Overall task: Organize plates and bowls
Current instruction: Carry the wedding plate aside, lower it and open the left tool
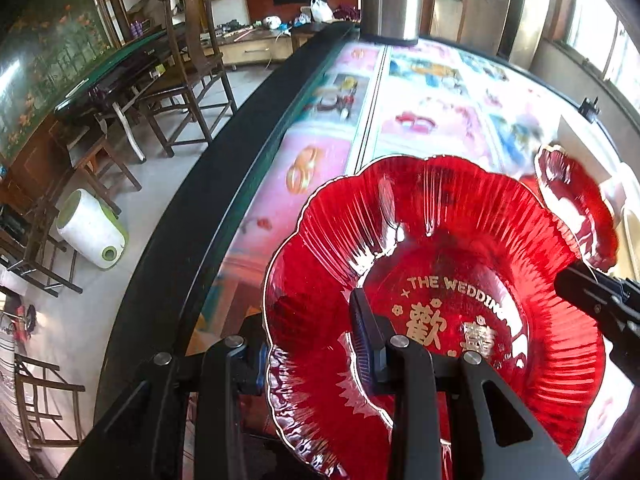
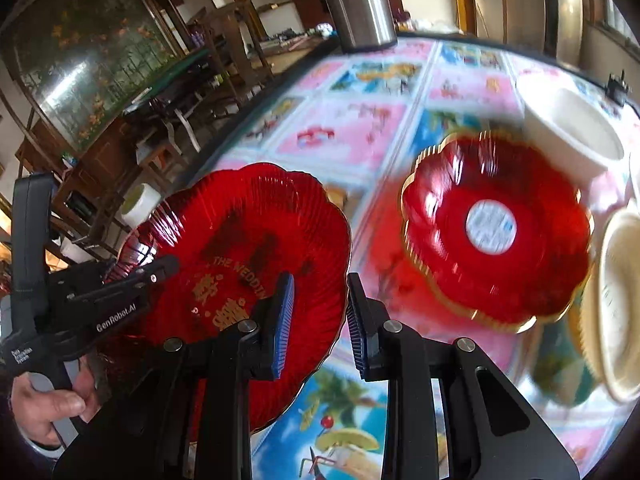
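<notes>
A large red scalloped glass plate [image 1: 460,240] [image 2: 240,232] with gold lettering hangs tilted above the table, gripped from both sides. My left gripper [image 1: 312,332] [image 2: 160,268] is shut on its near rim, one finger on top and one underneath. At the opposite rim my right gripper [image 2: 320,284] [image 1: 568,280] is shut on the edge, which runs between its blue pads. A smaller red scalloped plate [image 2: 496,240] [image 1: 576,200] with a white round sticker rests on the table to the right, apart from both grippers.
The table [image 2: 340,136] wears a glossy picture cloth and has a black rim [image 1: 224,184]. A white deep dish [image 2: 572,132] and a cream plate [image 2: 616,300] stand at the right. A steel cylinder [image 2: 356,4] stands at the far edge. A hand [image 2: 52,412] grips the left tool.
</notes>
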A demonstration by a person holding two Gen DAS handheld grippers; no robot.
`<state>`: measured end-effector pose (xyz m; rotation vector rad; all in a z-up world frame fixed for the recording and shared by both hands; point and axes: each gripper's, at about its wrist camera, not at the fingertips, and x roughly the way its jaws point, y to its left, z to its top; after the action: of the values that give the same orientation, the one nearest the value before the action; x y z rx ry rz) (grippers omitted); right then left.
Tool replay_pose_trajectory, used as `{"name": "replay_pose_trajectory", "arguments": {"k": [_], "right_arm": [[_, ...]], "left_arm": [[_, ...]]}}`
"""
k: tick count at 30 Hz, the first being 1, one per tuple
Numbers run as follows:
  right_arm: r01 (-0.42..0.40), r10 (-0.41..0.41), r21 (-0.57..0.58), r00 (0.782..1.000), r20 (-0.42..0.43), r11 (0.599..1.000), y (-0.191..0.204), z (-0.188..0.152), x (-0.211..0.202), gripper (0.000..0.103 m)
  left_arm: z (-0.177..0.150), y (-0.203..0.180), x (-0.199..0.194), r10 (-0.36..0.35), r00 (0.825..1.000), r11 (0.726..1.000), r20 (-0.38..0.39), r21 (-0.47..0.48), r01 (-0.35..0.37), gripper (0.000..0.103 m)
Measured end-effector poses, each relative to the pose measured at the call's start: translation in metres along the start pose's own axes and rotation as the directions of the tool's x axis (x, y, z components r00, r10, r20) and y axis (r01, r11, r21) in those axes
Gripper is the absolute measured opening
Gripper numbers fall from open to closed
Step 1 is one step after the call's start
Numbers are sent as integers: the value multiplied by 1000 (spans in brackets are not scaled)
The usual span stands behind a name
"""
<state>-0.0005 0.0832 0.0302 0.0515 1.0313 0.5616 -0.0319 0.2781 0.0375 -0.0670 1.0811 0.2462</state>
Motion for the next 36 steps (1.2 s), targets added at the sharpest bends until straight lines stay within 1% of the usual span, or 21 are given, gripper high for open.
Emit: {"name": "replay_pose_trajectory", "arguments": {"k": [3,6,7,8,10,12,14,15,19,22,24,25,26,29,31,34,36], "right_arm": [[-4,4,3,1000,-26,1000,1,-10,10,26],[11,-11,-6,1000,-21,1000,3,-13,12,26],[8,-8,6,1000,-19,1000,2,-13,12,26],[-11,12,23,1000,-17,1000,0,-13,12,26],[-42,43,47,999,-13,998,-2,-13,10,26],[-30,31,50,999,-10,998,-3,-13,8,26],[-19,20,50,1000,-4,999,-4,-14,4,26],[-19,20,59,1000,-3,998,-6,-14,2,26],[-59,57,106,998,18,993,-15,-16,-10,27],[-86,81,130,996,41,988,-22,-18,-22,28],[-100,93,148,994,57,984,-28,-19,-31,37],[-111,101,163,992,73,980,-33,-19,-37,46],[-118,104,176,991,84,977,-36,-20,-42,49],[-129,108,207,988,112,970,-48,-22,-55,49],[-119,95,227,989,117,967,-57,-25,-61,49],[-131,100,273,987,124,953,-73,-32,-65,49],[-120,89,306,990,113,945,-86,-37,-64,49]], "left_arm": [[-3,3,5,13,1000,1000,1,-3,-13,34],[-6,2,4,22,1000,1000,8,5,-22,35],[-8,2,4,32,999,999,11,7,-32,39],[-9,2,5,39,999,999,9,8,-39,42],[-12,6,5,15,1000,1000,9,-7,-15,63],[-13,7,1,35,999,999,33,-10,-35,71],[-12,7,-5,59,996,998,60,-10,-59,74],[-11,7,-9,66,995,998,70,-9,-66,77],[-7,5,-24,73,990,997,120,-8,-72,78],[-3,-2,-35,47,987,999,151,-1,-48,78],[-2,-8,-40,26,986,1000,163,4,-27,78],[-1,-13,-42,12,986,1000,168,5,-13,79],[1,-17,-44,-4,985,1000,173,7,2,79],[5,-34,-48,-53,983,999,178,23,50,79],[10,-48,-46,-108,981,994,162,28,105,79],[19,-70,-43,-147,977,989,151,44,142,79],[23,-83,-40,-162,977,986,139,52,156,79]]}}
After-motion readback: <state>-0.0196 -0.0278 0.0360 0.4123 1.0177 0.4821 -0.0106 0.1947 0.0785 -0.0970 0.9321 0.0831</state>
